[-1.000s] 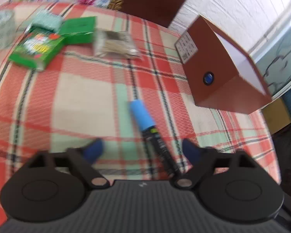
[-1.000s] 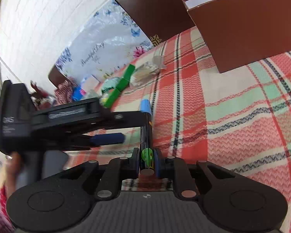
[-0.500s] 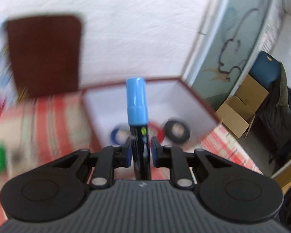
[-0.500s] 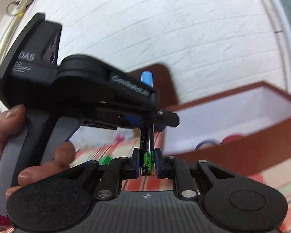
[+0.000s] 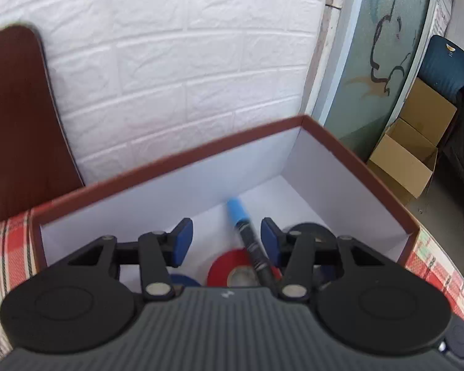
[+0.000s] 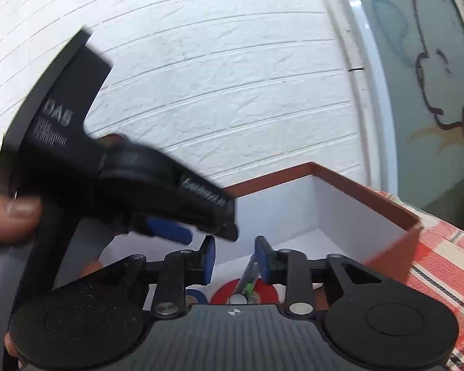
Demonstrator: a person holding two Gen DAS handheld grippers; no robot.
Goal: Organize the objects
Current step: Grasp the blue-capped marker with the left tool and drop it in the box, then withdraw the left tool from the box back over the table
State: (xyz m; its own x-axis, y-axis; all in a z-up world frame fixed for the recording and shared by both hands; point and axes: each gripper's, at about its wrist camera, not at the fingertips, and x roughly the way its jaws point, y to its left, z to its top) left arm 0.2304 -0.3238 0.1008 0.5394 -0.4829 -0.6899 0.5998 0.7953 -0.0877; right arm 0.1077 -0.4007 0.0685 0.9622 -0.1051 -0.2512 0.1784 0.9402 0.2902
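Note:
A black marker with a blue cap (image 5: 246,232) lies inside the brown box with white inside (image 5: 263,154), resting across a red tape roll (image 5: 229,273). My left gripper (image 5: 225,241) is open above the box, its blue pads on either side of the marker and apart from it. My right gripper (image 6: 235,258) is also open over the box (image 6: 340,216), with the marker (image 6: 247,281) loose below it on the red roll (image 6: 225,293). The left gripper's body (image 6: 123,185) shows in the right wrist view, held by a hand.
A blue tape roll (image 5: 182,279) and a black tape roll (image 5: 309,232) also lie in the box. A checked cloth (image 6: 442,262) covers the table. A brown chair back (image 5: 18,123) stands at the left against the white brick wall. Cardboard boxes (image 5: 411,154) sit on the floor at the right.
Both grippers have opened and let go of the marker, which has dropped into the box onto the red tape roll. One second ago the marker lay on the cloth.

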